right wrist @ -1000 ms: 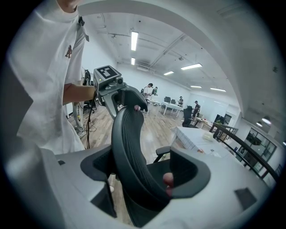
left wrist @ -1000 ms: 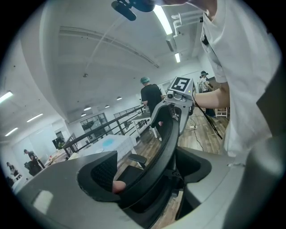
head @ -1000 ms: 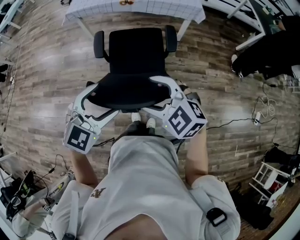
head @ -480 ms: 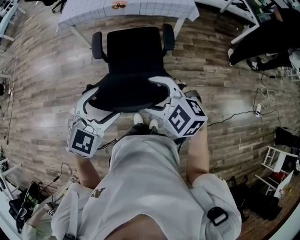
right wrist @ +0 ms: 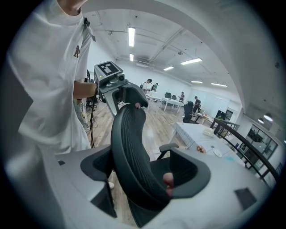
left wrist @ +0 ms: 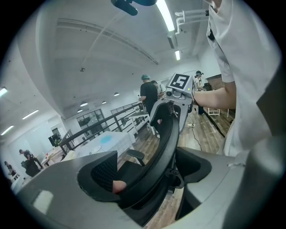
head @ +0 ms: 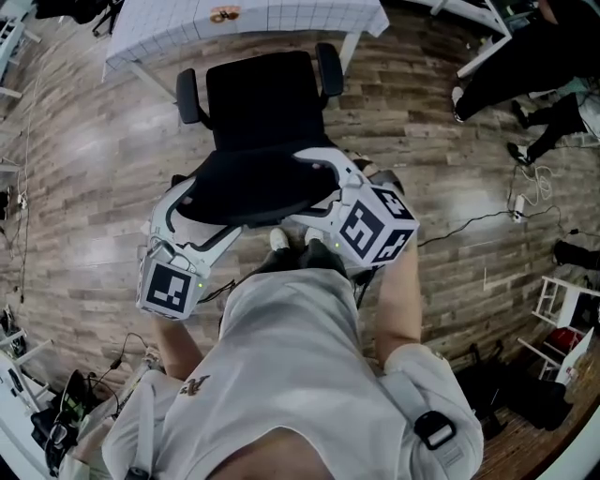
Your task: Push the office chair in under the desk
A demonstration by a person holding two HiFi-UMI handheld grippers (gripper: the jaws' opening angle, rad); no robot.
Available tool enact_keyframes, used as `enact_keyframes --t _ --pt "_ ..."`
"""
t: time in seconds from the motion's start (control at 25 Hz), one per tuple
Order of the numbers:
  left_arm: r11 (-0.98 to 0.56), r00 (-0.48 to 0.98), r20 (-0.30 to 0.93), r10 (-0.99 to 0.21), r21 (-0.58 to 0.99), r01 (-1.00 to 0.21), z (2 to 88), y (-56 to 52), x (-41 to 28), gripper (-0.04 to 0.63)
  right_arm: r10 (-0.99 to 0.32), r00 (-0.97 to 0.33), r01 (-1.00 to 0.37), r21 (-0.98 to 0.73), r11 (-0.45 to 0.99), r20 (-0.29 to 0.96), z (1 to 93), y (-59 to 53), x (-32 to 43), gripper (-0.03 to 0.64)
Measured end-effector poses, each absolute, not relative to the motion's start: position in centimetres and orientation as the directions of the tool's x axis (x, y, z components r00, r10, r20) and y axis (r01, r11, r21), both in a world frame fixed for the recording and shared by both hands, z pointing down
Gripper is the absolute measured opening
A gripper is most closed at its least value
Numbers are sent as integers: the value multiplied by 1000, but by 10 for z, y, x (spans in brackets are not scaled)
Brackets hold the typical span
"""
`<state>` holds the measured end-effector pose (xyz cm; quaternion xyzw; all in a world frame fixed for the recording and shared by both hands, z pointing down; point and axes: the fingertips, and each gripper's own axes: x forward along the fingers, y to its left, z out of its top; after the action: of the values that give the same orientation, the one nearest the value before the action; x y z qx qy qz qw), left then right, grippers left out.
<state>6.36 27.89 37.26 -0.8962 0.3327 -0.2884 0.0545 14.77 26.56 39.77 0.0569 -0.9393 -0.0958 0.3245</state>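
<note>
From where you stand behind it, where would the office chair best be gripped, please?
Grip the backrest at its upper edge, from behind, near both ends: the thin curved shell fits between jaws, and the seat faces the desk.

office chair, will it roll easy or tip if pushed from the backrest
Probably rolls easily: the office chair stands on smooth wood floor. It may tilt or swivel, since the left gripper and right gripper hold the backrest high up. The thin curved backrest could flex.
</note>
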Motion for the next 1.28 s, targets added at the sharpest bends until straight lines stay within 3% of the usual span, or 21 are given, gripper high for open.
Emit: enact_keyframes --t 1.28 --pt "-742 566 509 -649 -257 -620 373 219 96 405 -60 -795 68 187 980 603 398 202 178 377"
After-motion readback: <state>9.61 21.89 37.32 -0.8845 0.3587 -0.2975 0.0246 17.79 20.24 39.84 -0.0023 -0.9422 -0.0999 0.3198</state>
